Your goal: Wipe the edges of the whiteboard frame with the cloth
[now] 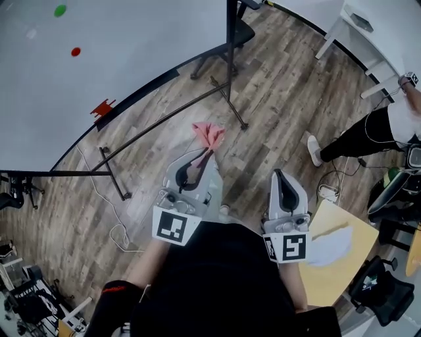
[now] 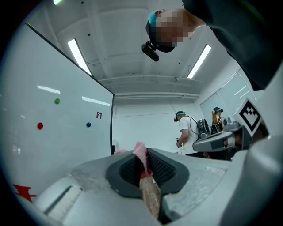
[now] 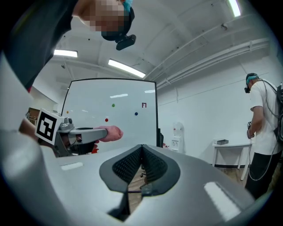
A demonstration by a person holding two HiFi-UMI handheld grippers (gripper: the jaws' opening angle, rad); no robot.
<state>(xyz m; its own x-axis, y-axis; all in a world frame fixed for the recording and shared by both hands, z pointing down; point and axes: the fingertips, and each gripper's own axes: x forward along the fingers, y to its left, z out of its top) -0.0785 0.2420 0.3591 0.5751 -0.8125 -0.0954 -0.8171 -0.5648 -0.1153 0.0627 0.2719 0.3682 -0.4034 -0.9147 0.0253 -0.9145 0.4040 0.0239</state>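
A pink cloth (image 1: 208, 135) sticks out from the tip of my left gripper (image 1: 202, 155), which is shut on it; the cloth (image 2: 140, 151) shows pinched between the jaws in the left gripper view. The whiteboard (image 1: 99, 59) on its black frame and wheeled stand fills the upper left of the head view, apart from the cloth. Its right frame edge (image 1: 231, 26) runs down at top centre. My right gripper (image 1: 280, 176) is shut with nothing in it, held beside the left one. In the right gripper view the whiteboard (image 3: 110, 112) stands ahead, with the left gripper (image 3: 116, 133) and the cloth (image 3: 110, 133) at left.
Magnets dot the board: green (image 1: 60, 10), red (image 1: 75, 51), and a red eraser (image 1: 102, 108) on the lower edge. The stand's legs (image 1: 113, 172) and a cable (image 1: 108, 201) lie on the wood floor. Another person (image 1: 368, 131) stands at right, near a white table (image 1: 368, 33) and a wooden desk (image 1: 332, 263).
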